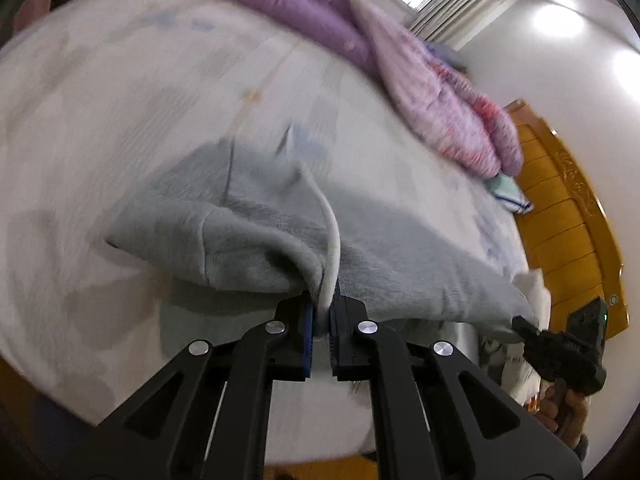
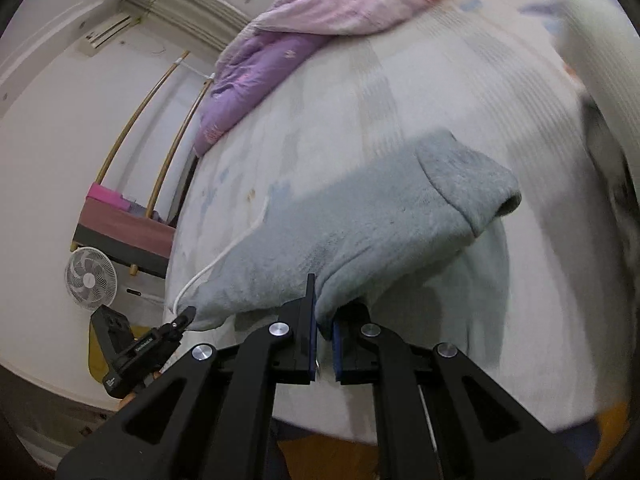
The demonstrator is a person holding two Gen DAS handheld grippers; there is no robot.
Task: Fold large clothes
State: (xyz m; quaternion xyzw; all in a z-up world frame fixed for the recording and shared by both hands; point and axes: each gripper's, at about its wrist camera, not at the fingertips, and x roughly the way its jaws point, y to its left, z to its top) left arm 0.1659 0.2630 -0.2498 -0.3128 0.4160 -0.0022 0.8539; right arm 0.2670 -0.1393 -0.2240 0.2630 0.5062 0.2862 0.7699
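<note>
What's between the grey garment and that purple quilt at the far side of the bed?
Only bare pale bedsheet separates the grey garment from the purple quilt; nothing lies on that stretch. The right wrist view shows it most clearly.

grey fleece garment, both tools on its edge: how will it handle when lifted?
Likely floppy: the grey fleece garment sags between the left tool and right tool. Probably grippy; its surface looks fuzzy. The white drawcord hangs loose and may snag.
</note>
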